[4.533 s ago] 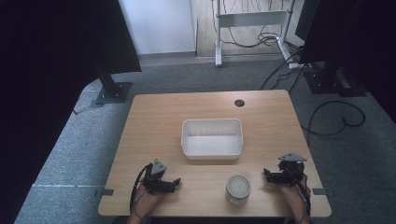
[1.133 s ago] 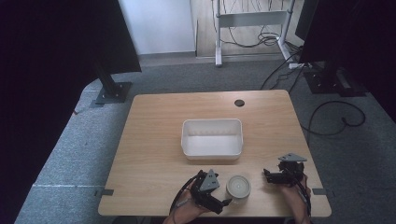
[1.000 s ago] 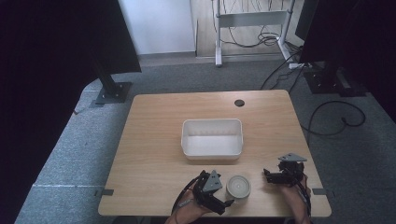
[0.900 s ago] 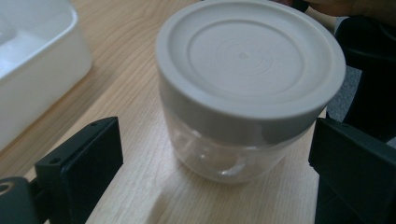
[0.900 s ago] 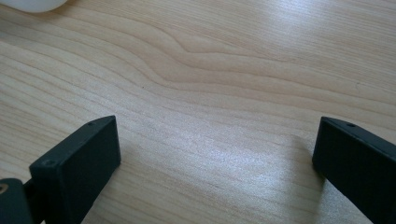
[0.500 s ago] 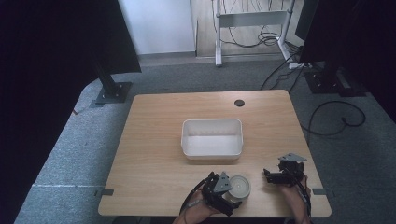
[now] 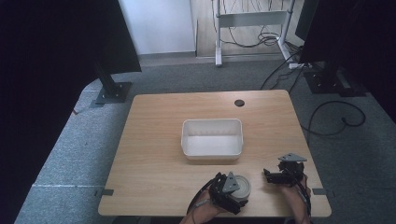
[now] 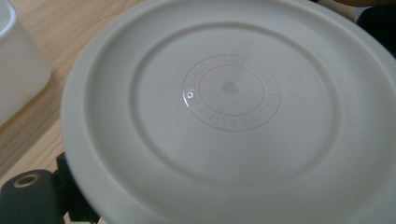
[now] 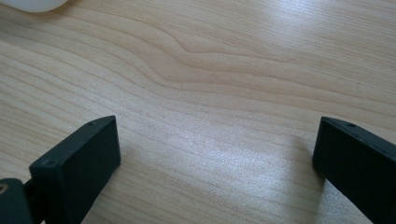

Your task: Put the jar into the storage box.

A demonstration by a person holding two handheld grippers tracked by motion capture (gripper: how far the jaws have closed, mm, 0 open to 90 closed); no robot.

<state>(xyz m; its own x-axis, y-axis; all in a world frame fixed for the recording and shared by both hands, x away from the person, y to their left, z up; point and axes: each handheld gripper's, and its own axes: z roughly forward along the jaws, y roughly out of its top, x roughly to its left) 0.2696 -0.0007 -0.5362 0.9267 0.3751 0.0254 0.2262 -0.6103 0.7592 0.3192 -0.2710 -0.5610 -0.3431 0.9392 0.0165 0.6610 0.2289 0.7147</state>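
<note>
- High view: wooden table [image 7: 154,140] carries a white rectangular tub [image 7: 212,137] at its middle, empty, open side up. A round white lidded container [image 7: 240,186] sits near the front edge, slightly right of centre.
- High view: left gripper [image 7: 227,192] is right on the container, hand coming in over the front edge. Whether its jaws are spread or pinching, cannot tell from here.
- High view: right gripper [image 7: 280,175] rests near the front right corner, apart from the container and holding nothing.
- High view: a small dark round hole [image 7: 239,102] sits near the table's back edge. Off the table are cables, stands and grey carpet, none of it in the way.
- Left gripper view: the container's lid [image 8: 229,98] is very close, round with a raised ring and embossed lettering at its centre. One black jaw corner peeks out at the bottom left under the lid rim; the other jaw is hidden, so grip state cannot tell. A corner of the tub shows at top left, near the lid.
- Right gripper view: jaws are spread wide over bare wood grain, nothing between them.
- Judgement: step looks like taking hold of the container with the left gripper. To do it well, centre the jaws across the rim, close evenly, and lift straight so it doesn't tip.
- Judgement: the tub is the only near obstacle, and the path toward it looks free.
</note>
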